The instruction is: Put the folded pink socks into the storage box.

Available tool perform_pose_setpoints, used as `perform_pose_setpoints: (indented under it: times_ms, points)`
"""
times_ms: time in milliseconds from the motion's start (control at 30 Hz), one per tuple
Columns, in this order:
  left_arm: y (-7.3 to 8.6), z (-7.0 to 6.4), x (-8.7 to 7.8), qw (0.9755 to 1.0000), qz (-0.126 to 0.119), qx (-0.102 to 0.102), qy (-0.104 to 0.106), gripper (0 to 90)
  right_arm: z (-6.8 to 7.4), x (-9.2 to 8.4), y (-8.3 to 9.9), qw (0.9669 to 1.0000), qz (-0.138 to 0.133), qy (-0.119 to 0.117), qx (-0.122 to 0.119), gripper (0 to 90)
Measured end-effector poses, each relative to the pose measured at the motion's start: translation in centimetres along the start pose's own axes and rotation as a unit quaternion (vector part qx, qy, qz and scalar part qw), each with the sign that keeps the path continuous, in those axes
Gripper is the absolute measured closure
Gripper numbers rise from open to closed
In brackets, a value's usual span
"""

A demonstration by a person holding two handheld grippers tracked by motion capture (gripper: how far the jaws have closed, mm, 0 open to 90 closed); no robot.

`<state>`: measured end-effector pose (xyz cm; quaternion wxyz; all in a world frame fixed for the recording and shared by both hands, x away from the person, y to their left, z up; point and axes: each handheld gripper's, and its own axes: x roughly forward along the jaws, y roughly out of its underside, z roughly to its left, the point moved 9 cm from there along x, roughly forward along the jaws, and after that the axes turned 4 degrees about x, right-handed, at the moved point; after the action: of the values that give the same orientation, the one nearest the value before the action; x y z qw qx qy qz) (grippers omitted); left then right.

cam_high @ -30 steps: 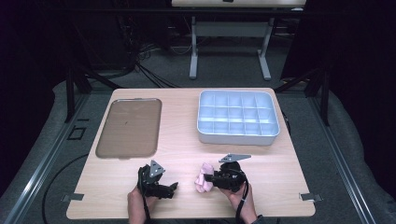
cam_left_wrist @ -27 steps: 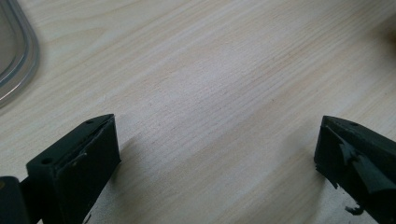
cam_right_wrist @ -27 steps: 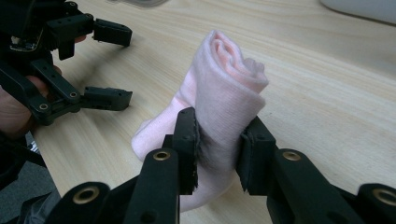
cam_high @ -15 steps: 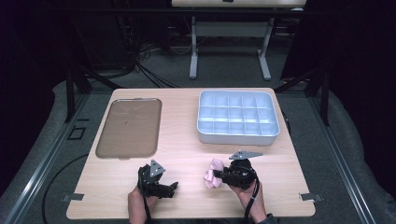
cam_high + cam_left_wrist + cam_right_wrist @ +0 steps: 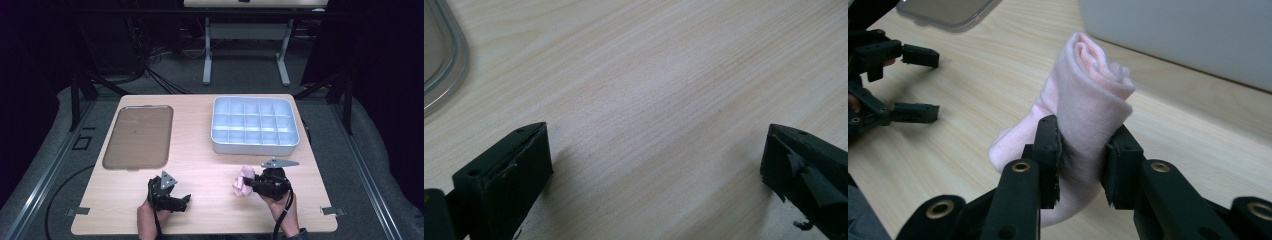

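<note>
My right gripper (image 5: 1082,165) pinches the rolled pink sock (image 5: 1088,100) mid-roll so it stays bundled for the grey compartment tray (image 5: 255,147) at twelve o'clock, while my left gripper (image 5: 181,201) rests spread and empty.

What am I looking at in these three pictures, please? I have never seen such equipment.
A person sits at a wooden table and holds a hand-held gripper in each hand. One picture comes from a camera above the table; the other two come from cameras that ride on the grippers. On the table lie a flat brown tray and a grey box with many compartments. The right hand-held gripper squeezes a rolled pink cloth, perhaps a sock. The left hand-held gripper stands open over bare wood and holds nothing.
</note>
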<state>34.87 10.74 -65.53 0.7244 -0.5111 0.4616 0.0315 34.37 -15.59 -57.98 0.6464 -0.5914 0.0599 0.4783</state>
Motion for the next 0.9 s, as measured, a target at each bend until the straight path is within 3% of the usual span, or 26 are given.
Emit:
perform_pose_setpoints:
  times_ms: [367,900]
  points:
    - [0.0,0.1,0.0,1.0,0.001,0.001,-0.003,0.0,-2.6,-2.3,-0.6,0.9993,-0.011,0.035,0.008,71.5]
    - [0.0,0.1,0.0,1.0,0.0,-0.001,-0.005,0.0,-5.1,-5.5,-2.7,0.9967,-0.025,0.077,0.003,71.5]
